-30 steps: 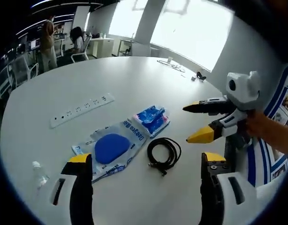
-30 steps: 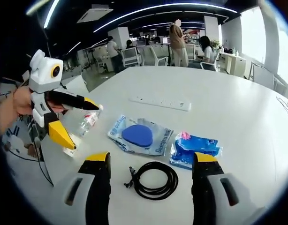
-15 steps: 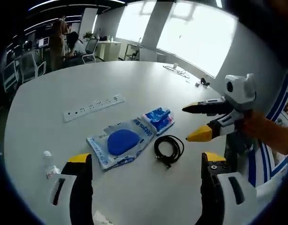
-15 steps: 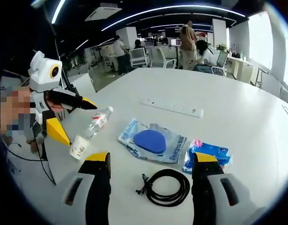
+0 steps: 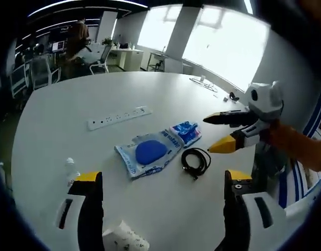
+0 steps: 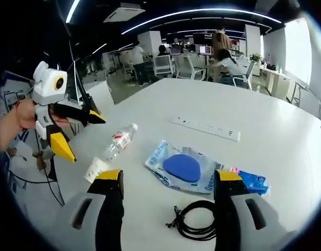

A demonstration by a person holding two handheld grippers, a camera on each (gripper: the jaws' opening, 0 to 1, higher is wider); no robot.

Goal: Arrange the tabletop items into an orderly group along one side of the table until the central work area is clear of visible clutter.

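On the round white table (image 5: 56,104) lie a white power strip (image 5: 120,117), a clear bag with a blue disc (image 5: 148,153), a blue packet (image 5: 185,132) and a black coiled cable (image 5: 196,161). A clear water bottle (image 5: 71,171) lies nearer, with a crumpled white paper (image 5: 124,240) by the table's edge. My left gripper (image 5: 163,177) is open and empty, well short of the items. My right gripper (image 5: 217,133) comes in from the right, open, above the cable. In the right gripper view, the right gripper (image 6: 169,175) hangs open over the bag (image 6: 181,167) and cable (image 6: 199,225). The left gripper (image 6: 84,138) is open beside the bottle (image 6: 118,142).
A small cable and bits (image 5: 202,83) lie at the table's far edge near the windows. Office chairs and desks with people (image 6: 223,52) stand beyond the table. A white paper slip (image 6: 95,168) lies next to the bottle. The power strip (image 6: 207,127) lies further out on bare tabletop.
Both cameras have drawn back, so the items look smaller and the bottle and crumpled paper have come into the left gripper view. The items themselves have not moved. Both grippers stay open.
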